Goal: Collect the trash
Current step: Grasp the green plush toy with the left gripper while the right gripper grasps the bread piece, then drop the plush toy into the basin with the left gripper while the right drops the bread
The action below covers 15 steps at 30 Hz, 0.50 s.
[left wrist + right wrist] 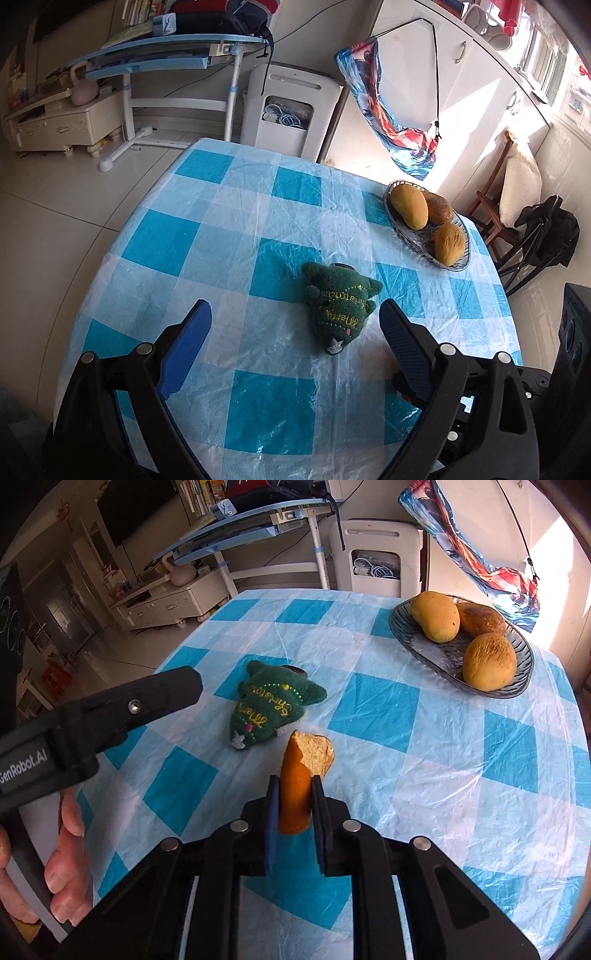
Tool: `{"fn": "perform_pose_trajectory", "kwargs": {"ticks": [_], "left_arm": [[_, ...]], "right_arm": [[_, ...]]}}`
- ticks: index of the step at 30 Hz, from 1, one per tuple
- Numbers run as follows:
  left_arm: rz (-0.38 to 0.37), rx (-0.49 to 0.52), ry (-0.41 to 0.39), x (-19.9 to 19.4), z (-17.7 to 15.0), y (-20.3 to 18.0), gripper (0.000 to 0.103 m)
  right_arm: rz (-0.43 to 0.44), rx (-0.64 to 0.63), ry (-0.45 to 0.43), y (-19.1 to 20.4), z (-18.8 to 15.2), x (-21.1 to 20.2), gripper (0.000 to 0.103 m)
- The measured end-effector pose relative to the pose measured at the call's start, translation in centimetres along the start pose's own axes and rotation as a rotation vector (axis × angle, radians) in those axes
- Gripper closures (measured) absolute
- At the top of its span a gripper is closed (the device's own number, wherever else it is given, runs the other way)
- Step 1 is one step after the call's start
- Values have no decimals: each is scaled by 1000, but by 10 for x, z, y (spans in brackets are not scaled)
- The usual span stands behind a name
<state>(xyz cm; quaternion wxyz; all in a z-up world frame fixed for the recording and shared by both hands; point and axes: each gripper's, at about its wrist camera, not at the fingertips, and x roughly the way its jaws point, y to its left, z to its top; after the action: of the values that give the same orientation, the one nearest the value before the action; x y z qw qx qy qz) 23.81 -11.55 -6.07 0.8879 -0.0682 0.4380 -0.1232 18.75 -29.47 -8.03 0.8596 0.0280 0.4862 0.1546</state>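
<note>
Clamped between my right gripper (294,786) fingers, one orange peel piece (301,775) stands upright above the checkered bench (424,775). My left gripper (295,314) hovers with fingers wide apart, nothing between them, close to a green knitted toy (340,306) lying on the bench. I see a glass dish (417,642) of mangoes (436,616) further back.
</note>
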Motion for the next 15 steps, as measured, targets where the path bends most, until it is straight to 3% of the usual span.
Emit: {"fn": "perform_pose_trajectory", "kwargs": {"ticks": [5,6,7,8,9,10,15], "left_arm": [[39,54,30,32,2,-24,14],[41,66,34,37,3,-29,20],[41,79,43,42,3,-33,38],[49,94,47,45,3,-36,45],[53,110,40,45,2,-40,66],[35,111,51,44,2,-40,73],[-19,88,25,4,-14,-32,80]], "right_arm": [[33,34,21,-18,-14,-22,87],[40,46,21,-19,-16,-25,87],[51,59,21,-21,-19,-28,87],[60,70,20,-21,-21,-31,87],[67,80,18,-21,-23,-34,87],[73,85,14,-19,-24,-37,87],[107,95,-26,-3,-39,-64,87]]}}
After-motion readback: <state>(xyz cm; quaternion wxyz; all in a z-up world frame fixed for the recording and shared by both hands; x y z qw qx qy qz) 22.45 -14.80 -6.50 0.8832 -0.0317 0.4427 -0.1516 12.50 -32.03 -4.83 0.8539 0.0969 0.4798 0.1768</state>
